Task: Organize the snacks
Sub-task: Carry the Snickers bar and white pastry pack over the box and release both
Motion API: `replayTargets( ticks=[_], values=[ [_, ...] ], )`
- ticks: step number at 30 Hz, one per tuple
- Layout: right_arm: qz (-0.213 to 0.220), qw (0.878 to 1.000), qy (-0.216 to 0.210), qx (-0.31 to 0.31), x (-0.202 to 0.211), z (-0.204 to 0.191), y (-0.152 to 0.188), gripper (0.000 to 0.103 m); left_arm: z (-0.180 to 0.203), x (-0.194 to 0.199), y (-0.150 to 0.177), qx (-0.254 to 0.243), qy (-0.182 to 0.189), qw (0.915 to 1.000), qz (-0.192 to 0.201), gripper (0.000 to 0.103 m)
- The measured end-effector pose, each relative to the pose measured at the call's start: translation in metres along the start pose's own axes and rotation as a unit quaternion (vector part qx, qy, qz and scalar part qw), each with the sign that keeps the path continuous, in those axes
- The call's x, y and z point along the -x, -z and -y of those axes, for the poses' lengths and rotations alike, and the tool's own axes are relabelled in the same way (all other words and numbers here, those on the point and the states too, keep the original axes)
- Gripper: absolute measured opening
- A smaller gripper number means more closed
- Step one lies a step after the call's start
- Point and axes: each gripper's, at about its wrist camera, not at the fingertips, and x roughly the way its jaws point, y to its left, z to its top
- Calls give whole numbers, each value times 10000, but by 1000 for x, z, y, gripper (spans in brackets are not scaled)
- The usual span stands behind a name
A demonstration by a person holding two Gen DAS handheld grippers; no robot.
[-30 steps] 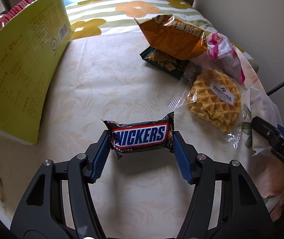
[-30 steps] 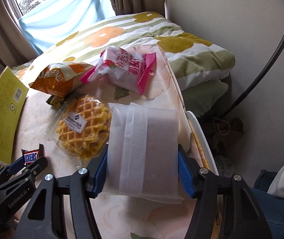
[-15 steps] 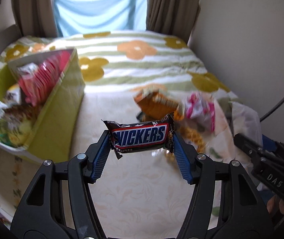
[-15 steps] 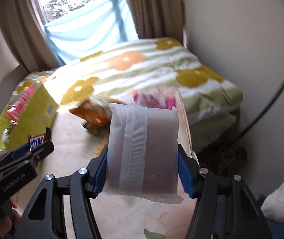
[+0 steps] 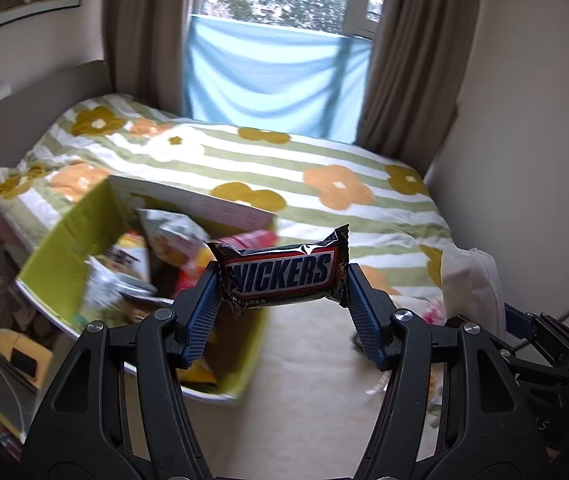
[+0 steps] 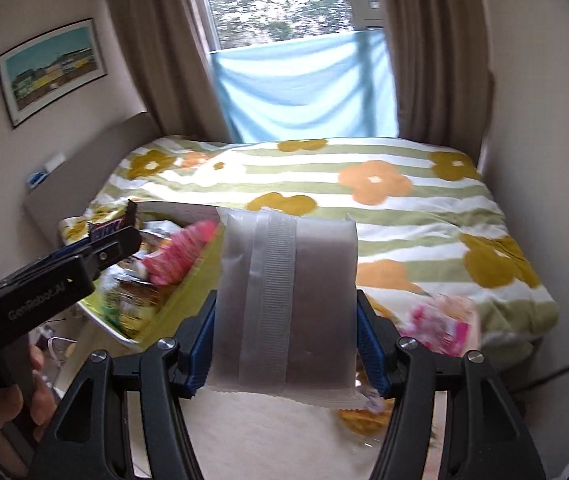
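Your left gripper (image 5: 282, 280) is clamped on the Snickers bar (image 5: 282, 274); blue pads press both ends of the wrapper, logo facing you, bar held level in the air above & just right of the green box (image 5: 68, 240); the box sits open on the table (image 5: 304, 380), its inside packed w/ snack bags (image 5: 164, 248), pics there blurred so can't read them.

Your right gripper (image 6: 284, 312) is clamped on the frosted pouch (image 6: 284, 300); pouch stands upright between the pads, seam strip running down its middle, crimped bottom edge hanging below the fingers; it's off the table too.

From the right wrist cam you see your left gripper at the left edge, w/ the Snickers poking up over the box; your hand (image 6: 24, 392) wraps its handle at lower left.

Right of the pouch a pink packet (image 6: 440, 324) lies on the table, blurred; a waffle pack (image 6: 364, 412) peeks out under the pouch.

Beyond the table: flowered bedspread (image 6: 364, 208), blue cloth (image 6: 304, 92) across the window, curtains either side.
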Motion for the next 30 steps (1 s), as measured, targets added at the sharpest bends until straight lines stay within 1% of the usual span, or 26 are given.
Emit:
replayTargets(
  ticks=[5,8,11,14,17,20,22,23,24,25,26,28,30],
  values=[
    [-135,9989,-385,210,-36,-57,-21,57,-65,-9,-23,170,-312,9993,-74,58],
    [-260,9980,-520,229,-63,-90,-29,57,-105,-23,-32,240,-416,9986,-233,58],
    [-367,9974,-590,176,-85,-111,-31,57,-141,-42,-38,275,-442,9976,-459,58],
    [-498,9971,-557,106,-110,-135,-34,57,-171,-63,-42,243,-411,9966,-666,58],
    [-607,9970,-476,27,-130,-149,-35,57,-191,-88,-45,116,-347,9949,-937,58],
    [-734,9967,-338,-117,-148,-161,-33,57,-204,-110,-47,-61,-218,9924,-1211,58],
    [-817,9961,-240,-235,-155,-165,-30,57,-208,-121,-45,-261,-51,9900,-1388,58],
    [-846,9959,-182,-276,-157,-167,-28,57,-208,-126,-43,-362,52,9883,-1479,65],
    [-875,9956,-119,-306,-159,-169,-27,57,-209,-129,-42,-432,126,9872,-1531,78],
    [-905,9953,-36,-329,-161,-170,-26,57,-209,-131,-40,-508,135,9865,-1552,88],
    [-928,9951,30,-346,-161,-170,-24,57,-210,-132,-38,-585,105,9862,-1542,102],
    [-996,9943,154,-339,-161,-170,-21,57,-212,-129,-37,-671,121,9865,-1487,103],
    [-1041,9938,274,-283,-160,-172,-19,57,-215,-127,-36,-680,165,9857,-1535,103]
  ],
)
